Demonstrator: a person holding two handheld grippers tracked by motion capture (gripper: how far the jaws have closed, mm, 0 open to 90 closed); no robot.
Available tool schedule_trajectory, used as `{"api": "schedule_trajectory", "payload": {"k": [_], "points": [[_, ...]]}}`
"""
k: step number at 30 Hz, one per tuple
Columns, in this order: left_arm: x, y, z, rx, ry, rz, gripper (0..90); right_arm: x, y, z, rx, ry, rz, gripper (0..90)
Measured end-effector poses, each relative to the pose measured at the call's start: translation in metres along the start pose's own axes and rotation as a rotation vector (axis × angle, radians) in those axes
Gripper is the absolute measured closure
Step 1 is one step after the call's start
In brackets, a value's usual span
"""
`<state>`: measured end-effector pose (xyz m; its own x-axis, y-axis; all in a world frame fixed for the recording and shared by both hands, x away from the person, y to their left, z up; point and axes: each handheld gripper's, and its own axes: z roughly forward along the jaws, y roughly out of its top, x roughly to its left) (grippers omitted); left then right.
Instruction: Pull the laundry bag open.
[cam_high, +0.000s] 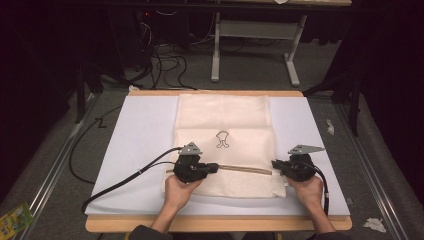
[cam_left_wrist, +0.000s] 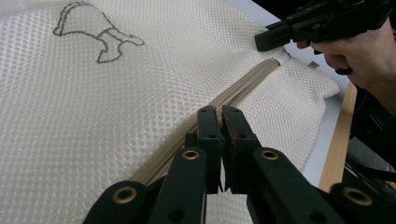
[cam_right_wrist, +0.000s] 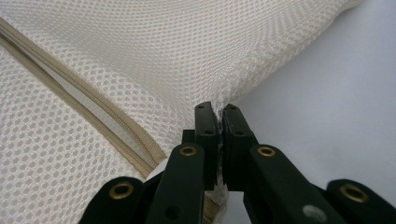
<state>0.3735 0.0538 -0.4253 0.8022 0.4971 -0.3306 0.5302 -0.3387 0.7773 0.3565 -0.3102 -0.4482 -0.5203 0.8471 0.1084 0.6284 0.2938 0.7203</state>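
A cream mesh bag (cam_high: 222, 115) lies flat on a white board (cam_high: 140, 135), with a small outline logo (cam_high: 222, 139) at its middle. A tan zipper (cam_high: 245, 170) runs across the bag near its front edge. My left gripper (cam_high: 216, 166) sits at the zipper's left end. In the left gripper view, the left gripper (cam_left_wrist: 219, 114) is shut on a small cream piece on the zipper line (cam_left_wrist: 243, 88), seemingly the pull. My right gripper (cam_high: 274, 164) is at the zipper's right end. There the right gripper (cam_right_wrist: 218, 112) is shut on a pinch of mesh (cam_right_wrist: 187, 46) at the bag's edge.
The board rests on a wooden table (cam_high: 215, 224) whose front edge is close to the hands. Black cables (cam_high: 125, 177) trail left from the left gripper. Beyond the table are a grey floor, cables and a desk frame (cam_high: 255, 45). Scraps lie on the floor at right (cam_high: 374, 224).
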Motion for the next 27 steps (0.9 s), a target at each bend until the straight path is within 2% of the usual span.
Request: {"api": "schedule_trajectory", "payload": {"k": [4,7,22,27], "points": [[0.000,-0.001,-0.005,-0.019,0.013,0.003,86.8,-0.001,0.000,0.001,-0.002,0.006,0.012,87.8],[0.003,-0.002,-0.006,-0.026,0.004,-0.014,86.8,-0.001,0.000,0.002,0.006,0.005,0.015,87.9],[0.004,-0.006,-0.011,-0.029,0.006,-0.016,86.8,0.001,0.000,0.002,0.003,0.008,0.011,87.9],[0.006,-0.007,-0.017,-0.044,0.021,-0.019,86.9,0.001,0.000,0.003,-0.002,0.007,0.018,87.9]]}}
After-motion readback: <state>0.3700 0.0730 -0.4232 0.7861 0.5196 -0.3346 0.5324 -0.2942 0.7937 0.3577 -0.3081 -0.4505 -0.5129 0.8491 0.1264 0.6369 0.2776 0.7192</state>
